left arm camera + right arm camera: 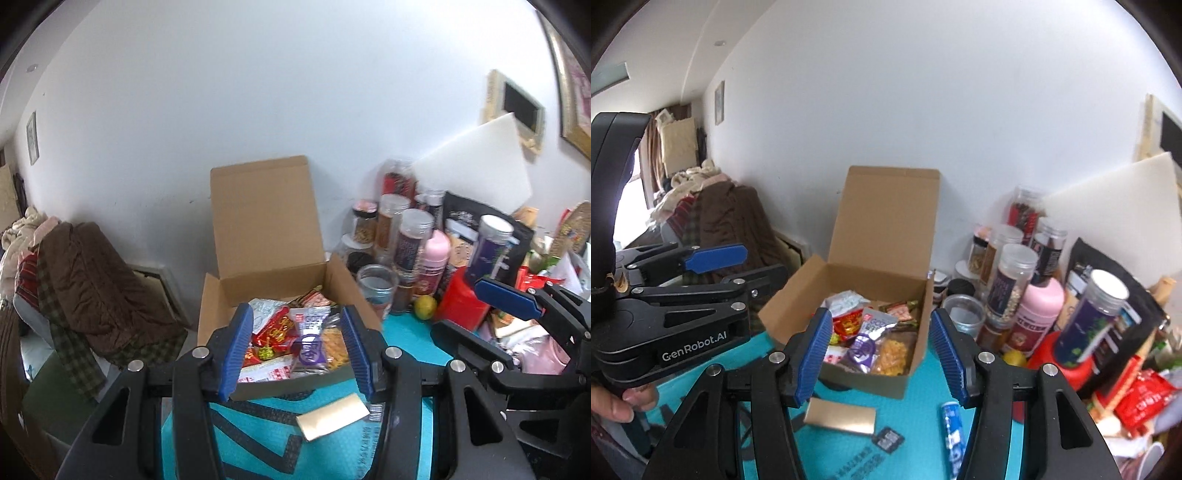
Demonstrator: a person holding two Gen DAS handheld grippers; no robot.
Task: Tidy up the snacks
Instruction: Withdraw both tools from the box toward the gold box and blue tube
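An open cardboard box (354, 291) (916, 295) stands on the teal table, lid up against the wall, holding several snack packets (295, 336) (871, 336). A gold flat packet (332, 415) (840, 415) lies on the table in front of the box. A blue-and-white tube snack (953, 439) and a small dark packet (888, 439) lie near it. My left gripper (297, 350) is open and empty, just short of the box. My right gripper (877, 354) is open and empty, also short of the box, and shows in the left wrist view (509, 299).
Jars, bottles and bags (417, 236) (1034, 280) crowd the right of the box, with a lemon (424, 307) and red packets (1141, 402). A white board (480, 162) leans on the wall. Clothes (85, 277) pile up at the left.
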